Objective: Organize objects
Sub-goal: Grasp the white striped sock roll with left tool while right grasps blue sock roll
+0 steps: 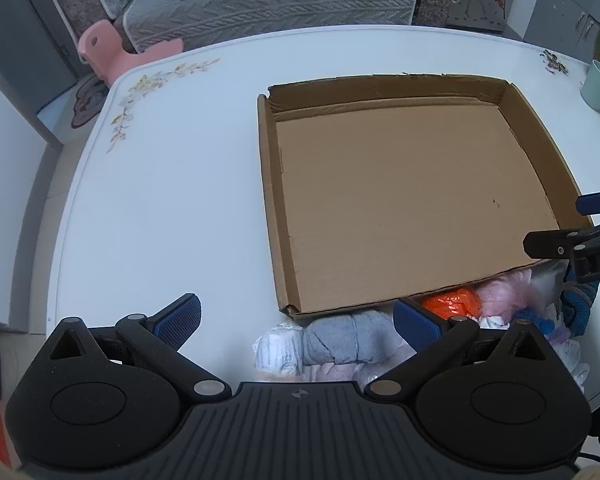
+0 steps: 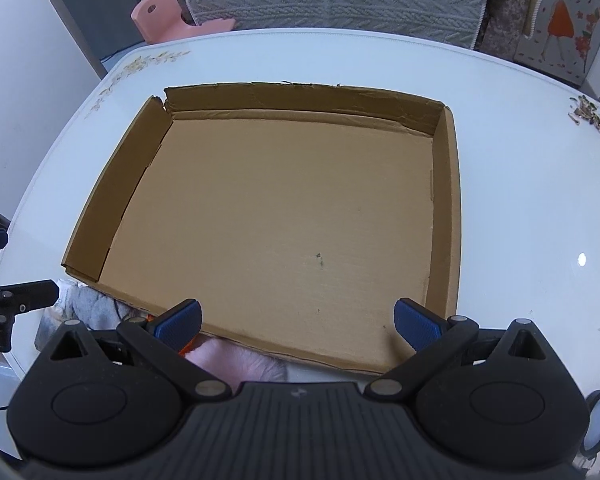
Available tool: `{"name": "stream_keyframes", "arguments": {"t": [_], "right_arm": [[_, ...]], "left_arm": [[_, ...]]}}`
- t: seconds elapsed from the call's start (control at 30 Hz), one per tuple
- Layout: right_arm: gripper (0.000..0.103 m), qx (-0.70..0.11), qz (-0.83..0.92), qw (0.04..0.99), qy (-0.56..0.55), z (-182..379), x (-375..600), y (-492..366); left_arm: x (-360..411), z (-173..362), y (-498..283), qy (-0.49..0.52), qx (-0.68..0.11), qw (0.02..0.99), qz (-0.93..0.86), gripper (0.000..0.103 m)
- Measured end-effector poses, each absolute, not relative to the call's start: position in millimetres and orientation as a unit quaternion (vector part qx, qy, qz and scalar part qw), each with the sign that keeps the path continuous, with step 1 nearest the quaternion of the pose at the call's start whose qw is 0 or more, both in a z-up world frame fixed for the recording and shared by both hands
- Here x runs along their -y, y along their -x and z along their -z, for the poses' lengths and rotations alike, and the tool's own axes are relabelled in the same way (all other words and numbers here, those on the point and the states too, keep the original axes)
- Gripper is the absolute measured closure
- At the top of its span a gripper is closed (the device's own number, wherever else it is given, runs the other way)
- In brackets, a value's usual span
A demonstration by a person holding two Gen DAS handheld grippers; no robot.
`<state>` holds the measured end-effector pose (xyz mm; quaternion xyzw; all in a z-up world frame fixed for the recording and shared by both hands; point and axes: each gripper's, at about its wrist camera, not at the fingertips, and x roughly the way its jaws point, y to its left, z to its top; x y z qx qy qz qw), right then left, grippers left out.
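1. Two open grippers hover over a white table [image 1: 160, 200] that fills most of both views; I judge the sorting has not begun, since nothing has gone into the box
2. Next in size is the shallow cardboard box [image 2: 444, 200], centre of the right wrist view and right of centre in the left wrist view, its floor bare
3. Rolled soft items sit in a row just in front of the box's near wall, at the lower middle of the left wrist view: a grey roll [image 1: 340, 338], a white striped roll [image 1: 278, 350] touching it, an orange bundle [image 1: 454, 302], a pink fluffy piece [image 1: 504, 292] and a blue knitted piece [image 1: 578, 308] further right
4. Left gripper [image 1: 296, 324]: fingers spread wide, holding nothing; its right pad [image 1: 416, 328] hangs over the grey roll, though contact cannot be told
5. Right gripper [image 2: 298, 322]: fingers equally wide and empty, hovering over the box's near wall, with the pink piece below its left pad [image 2: 180, 320]
6. The likely next move is to lower one gripper onto a roll, close on its middle, then lift it over the near wall into the box
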<state>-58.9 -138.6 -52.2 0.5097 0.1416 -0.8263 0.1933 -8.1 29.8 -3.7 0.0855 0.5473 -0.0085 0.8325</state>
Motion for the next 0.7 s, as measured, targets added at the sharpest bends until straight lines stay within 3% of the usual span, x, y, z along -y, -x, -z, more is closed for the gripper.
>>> {"name": "stream_keyframes", "arguments": {"t": [0.3, 0.7], "right_arm": [[0.001, -0.128, 0.828, 0.172, -0.518, 48.4, 125.4, 52.5], [0.001, 0.011, 0.823, 0.049, -0.566, 46.1, 55.7, 42.3]], "left_arm": [[-43.2, 9.9, 11.3, -0.109, -0.553, 0.826, 0.006, 0.001], [-77.6, 44.5, 22.8, -0.086, -0.610, 0.788, 0.008, 0.001]]}}
